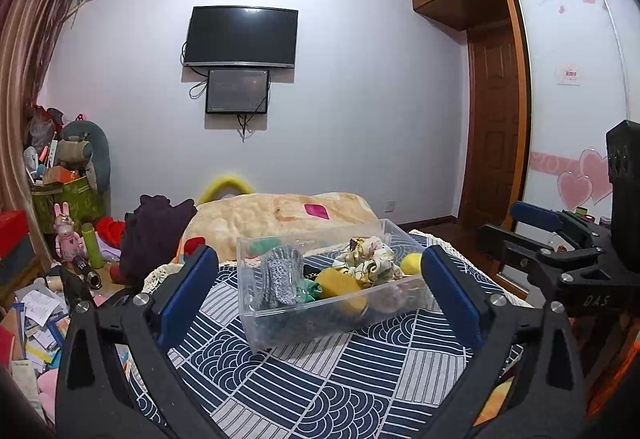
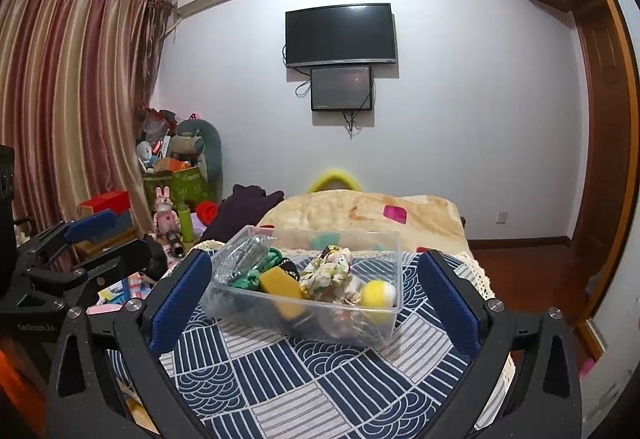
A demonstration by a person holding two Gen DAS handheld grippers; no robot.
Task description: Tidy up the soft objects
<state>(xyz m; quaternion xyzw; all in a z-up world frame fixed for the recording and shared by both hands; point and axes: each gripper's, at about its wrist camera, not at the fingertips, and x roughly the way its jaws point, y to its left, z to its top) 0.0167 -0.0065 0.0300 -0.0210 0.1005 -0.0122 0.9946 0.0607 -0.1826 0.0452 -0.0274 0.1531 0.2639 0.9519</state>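
Both the left gripper (image 1: pixel 320 291) and right gripper (image 2: pixel 316 295) hang wide open holding nothing, near the clear bin (image 2: pixel 304 303) of soft stuff on the patterned counter (image 2: pixel 304 379), so a sloppy grab could shove that light bin around.

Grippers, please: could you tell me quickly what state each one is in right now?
Left gripper: open, holding nothing.
Right gripper: open, holding nothing.
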